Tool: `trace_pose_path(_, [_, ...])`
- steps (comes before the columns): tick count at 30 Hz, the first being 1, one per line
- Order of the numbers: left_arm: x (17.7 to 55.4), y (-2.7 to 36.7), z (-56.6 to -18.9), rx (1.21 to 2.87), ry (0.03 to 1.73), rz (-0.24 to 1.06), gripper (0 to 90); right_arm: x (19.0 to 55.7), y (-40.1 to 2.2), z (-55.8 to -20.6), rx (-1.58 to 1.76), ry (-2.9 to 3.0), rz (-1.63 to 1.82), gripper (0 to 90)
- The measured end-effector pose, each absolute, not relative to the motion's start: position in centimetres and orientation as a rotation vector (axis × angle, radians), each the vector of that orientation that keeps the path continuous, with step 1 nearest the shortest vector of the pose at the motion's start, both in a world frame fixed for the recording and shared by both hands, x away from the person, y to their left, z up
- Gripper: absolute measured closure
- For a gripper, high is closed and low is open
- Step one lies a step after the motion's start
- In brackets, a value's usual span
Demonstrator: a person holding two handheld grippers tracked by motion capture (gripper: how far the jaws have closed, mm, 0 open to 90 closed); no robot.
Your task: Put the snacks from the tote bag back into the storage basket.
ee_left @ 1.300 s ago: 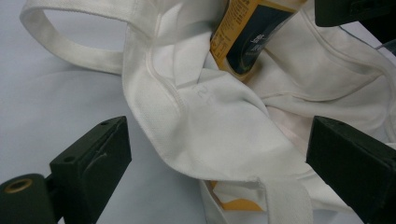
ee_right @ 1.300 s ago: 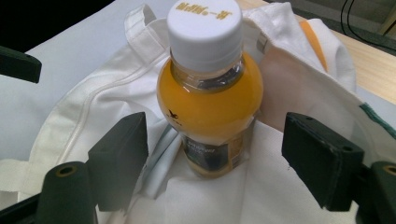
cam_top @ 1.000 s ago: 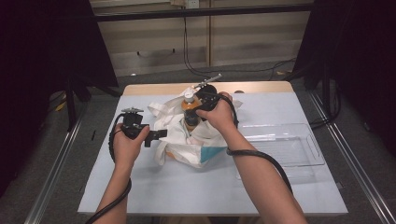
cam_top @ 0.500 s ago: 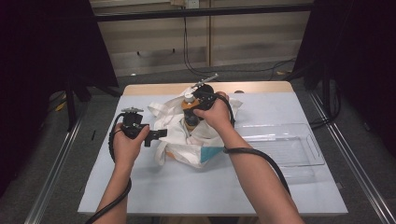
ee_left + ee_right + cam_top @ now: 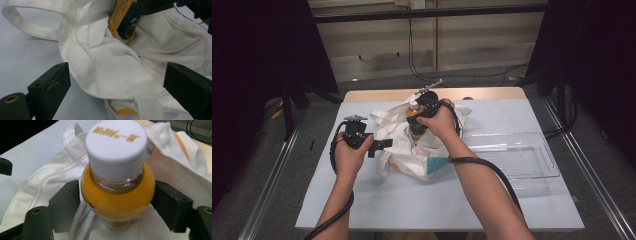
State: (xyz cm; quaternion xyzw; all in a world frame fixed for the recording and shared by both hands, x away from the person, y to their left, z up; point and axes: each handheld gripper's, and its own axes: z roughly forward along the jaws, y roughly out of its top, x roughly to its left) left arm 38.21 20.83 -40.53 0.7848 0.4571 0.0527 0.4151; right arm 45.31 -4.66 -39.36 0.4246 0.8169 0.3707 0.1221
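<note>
At the left of the high view, the left gripper [image 5: 382, 145] hung at the near-left edge of the white cloth bag [image 5: 412, 155]. In the left gripper view its jaws stood wide apart, with a fold of the bag [image 5: 107, 62] lying between them but neither pad pressing on it. So that hand looked ready to steady or spread the fabric rather than holding it.

Toward the middle of the table [image 5: 362, 210], the orange juice bottle [image 5: 414, 122] stood upright in the bag's mouth, its white cap [image 5: 116, 145] uppermost. The right gripper [image 5: 116, 205] had its jaws set against the bottle's shoulder on both sides, just below the neck, which read as a grip on the bottle. The cloth gathered around the bottle's lower body.

The step in hand appeared to be moving the bottle in or out of the bag; which of the two could not be told. Further right, a clear plastic tray [image 5: 522, 160] lay beside the bag, apart from it.

The next move probably called for the left jaws to pinch the bag's rim, so that the cloth would not drag along with the bottle.
</note>
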Motion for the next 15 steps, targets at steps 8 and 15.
trace_pose_path(8, [38.22, 20.81, -40.50, 1.978, 1.144, 0.132, 7.3, 45.58, -4.37, -39.49, 1.247, 2.385, 1.072, 25.0])
trace_pose_path(15, [38.19, 20.76, -40.49, 1.977, 1.143, 0.129, 7.3, 45.74, -4.46, -39.64, 1.261, 2.375, 1.082, 25.8])
